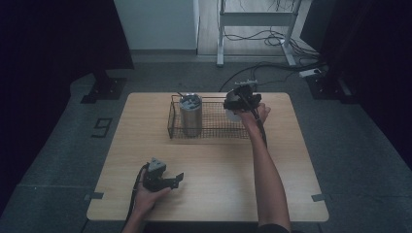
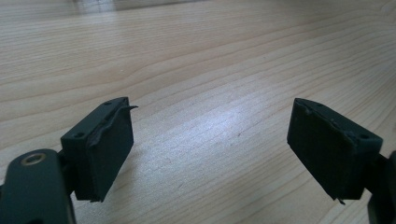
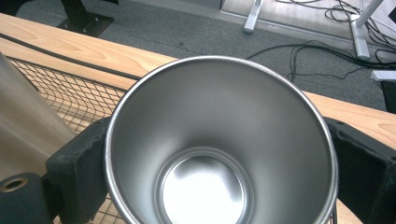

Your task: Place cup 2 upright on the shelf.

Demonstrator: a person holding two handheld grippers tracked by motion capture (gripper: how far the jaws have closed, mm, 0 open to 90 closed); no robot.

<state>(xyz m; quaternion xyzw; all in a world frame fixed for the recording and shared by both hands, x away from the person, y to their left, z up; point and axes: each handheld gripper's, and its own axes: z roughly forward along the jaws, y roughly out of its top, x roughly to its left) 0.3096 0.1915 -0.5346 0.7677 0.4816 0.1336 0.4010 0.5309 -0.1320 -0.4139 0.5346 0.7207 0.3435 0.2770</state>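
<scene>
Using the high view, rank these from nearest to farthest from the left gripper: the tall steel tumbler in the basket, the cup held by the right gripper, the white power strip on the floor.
From the left gripper:
1. Tall steel tumbler, standing in the wire basket's left end.
2. Steel cup, at the basket's right end, clamped in the right gripper.
3. White power strip, on the floor beyond the table's far right corner.

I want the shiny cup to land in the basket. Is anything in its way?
Nothing visible blocks it. The right tool grips the open steel cup above the wire basket's right end. The other cup stands at the basket's left end, apart from it. The mesh below looks bare.
</scene>
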